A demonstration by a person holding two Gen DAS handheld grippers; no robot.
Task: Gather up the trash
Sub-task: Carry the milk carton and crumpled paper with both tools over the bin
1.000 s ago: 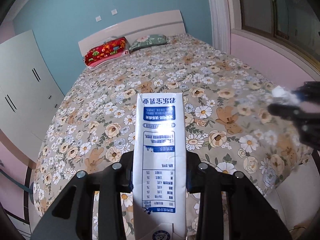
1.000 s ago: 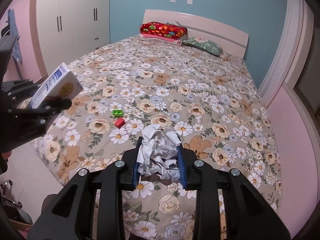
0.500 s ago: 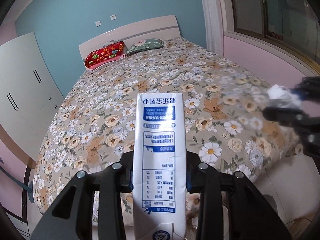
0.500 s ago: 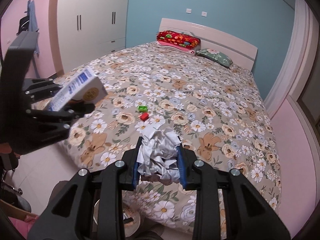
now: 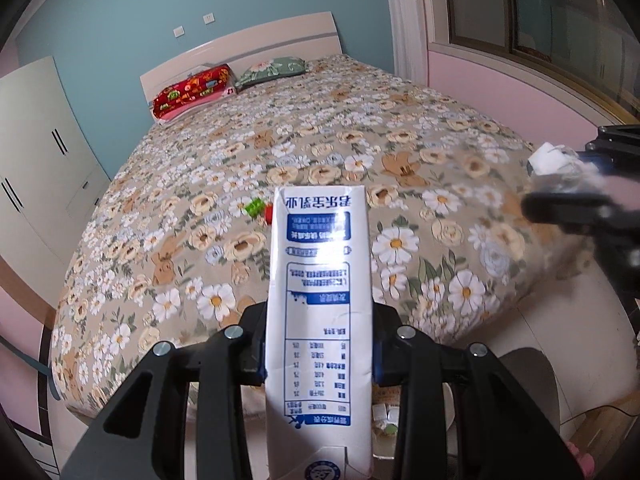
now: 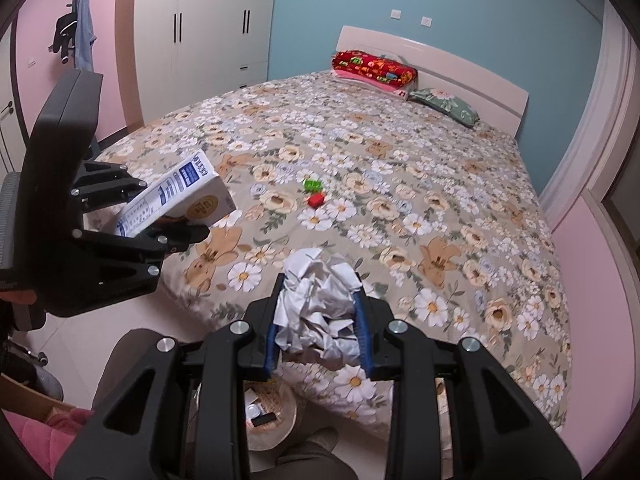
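Milk carton (image 5: 318,312) sits pinched between the jaws of my left gripper (image 5: 319,354), sticking out forward past the fingertips. My right gripper (image 6: 318,328) is clamped on one crumpled paper wad (image 6: 318,312). Both hang off the foot of the bed (image 6: 400,184), where two small blocks lie, one green (image 6: 312,185), one red (image 6: 316,200).

bed (image 6: 460,208) edge close ahead, green block (image 6: 312,185) and red block (image 6: 315,200) on quilt
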